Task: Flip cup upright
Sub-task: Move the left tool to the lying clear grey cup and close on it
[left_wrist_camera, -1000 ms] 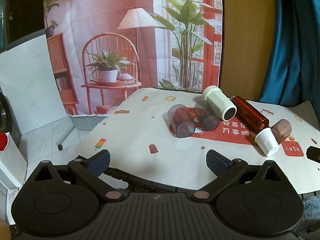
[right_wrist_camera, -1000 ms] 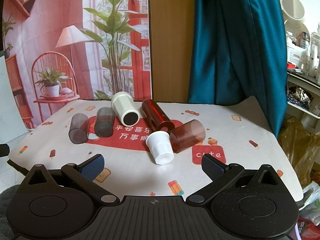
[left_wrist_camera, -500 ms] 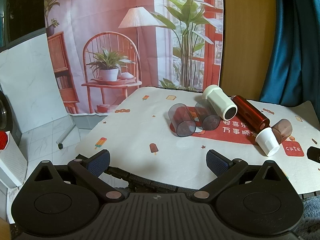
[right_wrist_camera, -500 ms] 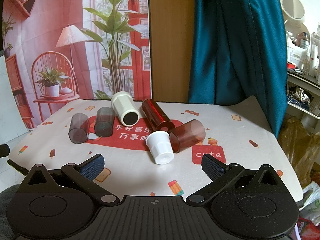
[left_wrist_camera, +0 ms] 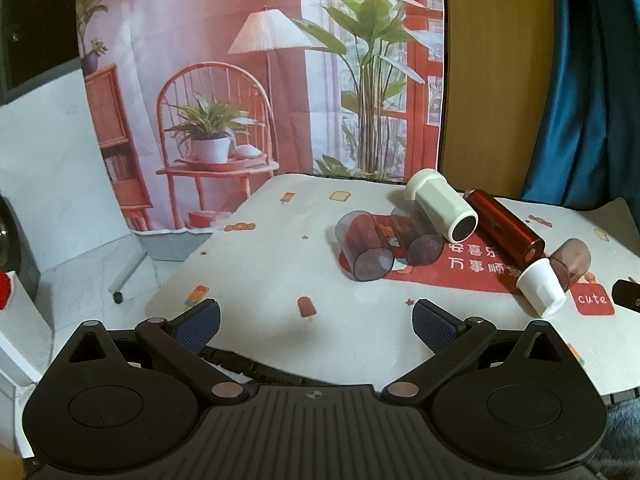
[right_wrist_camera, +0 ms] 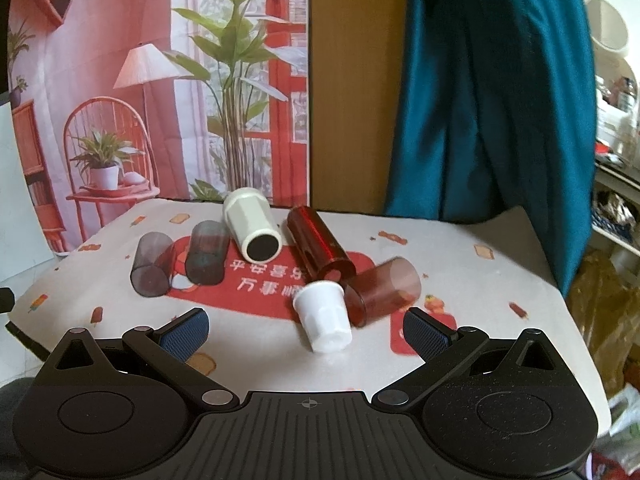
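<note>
While both lie wide and empty, white cup on its side between right tool tips

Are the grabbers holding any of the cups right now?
No. The left hand-held gripper and the right hand-held gripper are both open and empty. The small white cup lies loose on the table.

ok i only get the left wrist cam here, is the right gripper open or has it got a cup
Observer: The right gripper is open and holds nothing.
Operator: whats nearest to it
Observer: The white cup, on its side just ahead of the gap between the fingers, narrow closed end towards the gripper.
Operator: and whats further right of that
Observer: The brown cup lies against it, then bare tablecloth up to the table's right edge, with a yellowish bag beyond.
</note>
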Action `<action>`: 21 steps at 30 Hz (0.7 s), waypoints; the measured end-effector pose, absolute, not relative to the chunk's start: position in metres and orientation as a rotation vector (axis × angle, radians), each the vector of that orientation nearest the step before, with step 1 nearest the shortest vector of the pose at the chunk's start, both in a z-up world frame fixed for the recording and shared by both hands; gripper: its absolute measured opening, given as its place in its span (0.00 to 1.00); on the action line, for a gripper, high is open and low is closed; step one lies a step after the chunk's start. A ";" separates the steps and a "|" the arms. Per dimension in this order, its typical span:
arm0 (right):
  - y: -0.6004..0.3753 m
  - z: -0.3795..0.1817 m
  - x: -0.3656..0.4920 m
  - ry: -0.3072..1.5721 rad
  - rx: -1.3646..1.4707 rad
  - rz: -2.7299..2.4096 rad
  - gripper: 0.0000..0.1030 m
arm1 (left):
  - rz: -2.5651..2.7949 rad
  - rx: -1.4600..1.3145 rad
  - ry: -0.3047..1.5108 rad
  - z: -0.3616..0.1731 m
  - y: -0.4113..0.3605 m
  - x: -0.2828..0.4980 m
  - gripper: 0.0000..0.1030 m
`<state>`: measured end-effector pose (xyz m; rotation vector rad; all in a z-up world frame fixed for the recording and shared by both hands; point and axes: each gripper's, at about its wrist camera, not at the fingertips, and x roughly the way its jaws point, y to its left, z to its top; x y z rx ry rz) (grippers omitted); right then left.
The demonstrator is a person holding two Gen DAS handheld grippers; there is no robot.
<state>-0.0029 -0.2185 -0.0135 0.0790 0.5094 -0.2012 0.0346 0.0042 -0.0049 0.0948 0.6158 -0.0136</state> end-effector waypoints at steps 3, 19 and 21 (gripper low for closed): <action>-0.218 -0.013 0.015 0.498 0.059 -0.193 1.00 | -0.054 0.037 0.611 -0.007 0.012 0.051 1.00; -0.225 -0.051 0.074 0.572 0.136 -0.088 1.00 | 0.022 -0.028 0.651 -0.051 0.016 0.200 0.92; -0.232 -0.057 0.073 0.578 0.165 -0.094 1.00 | 0.024 -0.055 0.671 -0.059 0.013 0.218 0.92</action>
